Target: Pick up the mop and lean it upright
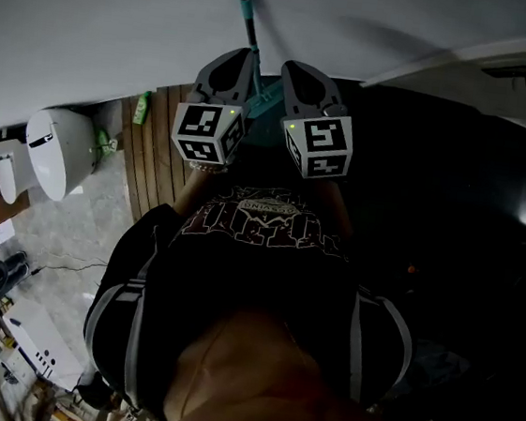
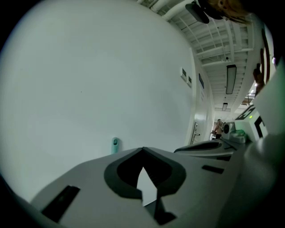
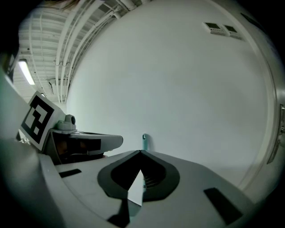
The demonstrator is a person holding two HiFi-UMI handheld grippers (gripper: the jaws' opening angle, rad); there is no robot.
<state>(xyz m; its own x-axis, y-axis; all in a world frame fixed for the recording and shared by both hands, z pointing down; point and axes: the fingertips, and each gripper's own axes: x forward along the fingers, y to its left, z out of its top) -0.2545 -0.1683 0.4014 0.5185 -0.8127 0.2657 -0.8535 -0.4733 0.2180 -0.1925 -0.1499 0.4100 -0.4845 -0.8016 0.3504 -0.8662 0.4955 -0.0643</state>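
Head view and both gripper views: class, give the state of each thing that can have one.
Mop: upright, handle top leaning against wall, not gripped.
Left hand-held gripper: shut, empty.
Right hand-held gripper: shut, empty.

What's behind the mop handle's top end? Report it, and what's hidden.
Only plain white wall shows behind the teal mop handle. Lower down the handle passes between the left gripper and right gripper and vanishes behind them; the mop head is out of sight.
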